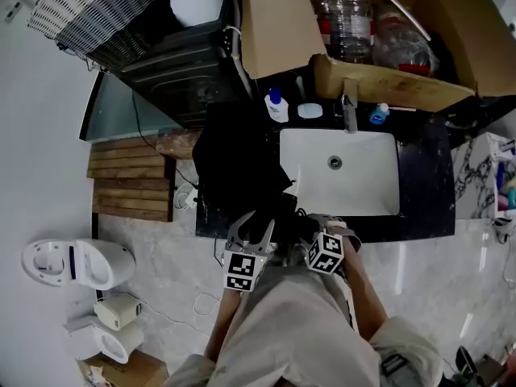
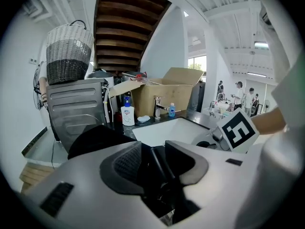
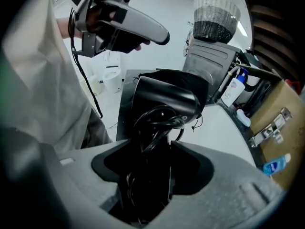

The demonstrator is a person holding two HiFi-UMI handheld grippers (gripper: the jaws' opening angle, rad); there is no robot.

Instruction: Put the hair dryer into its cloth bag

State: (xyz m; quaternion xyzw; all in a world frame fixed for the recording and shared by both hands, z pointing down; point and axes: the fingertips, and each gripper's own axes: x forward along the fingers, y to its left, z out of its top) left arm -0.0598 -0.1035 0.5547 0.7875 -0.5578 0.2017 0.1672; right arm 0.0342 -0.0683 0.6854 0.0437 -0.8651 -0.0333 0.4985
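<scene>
Hair dryer (image 3: 164,98): glossy black, barrel lying crosswise, handle running toward 6 o'clock in right gripper view. Black cord (image 3: 159,123) bundled in loose loops against handle. Cloth bag (image 1: 238,164): black, soft, slumped in crumpled heap on dark counter (image 1: 423,216), at dryer's 12 o'clock, just behind it. Dryer's barrel and handle show outside bag.

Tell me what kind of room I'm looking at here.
Most likely a bathroom or washroom. A white sink with a faucet is set in a dark counter, a soap bottle stands behind it, and a white toilet sits on the floor to the left.
</scene>
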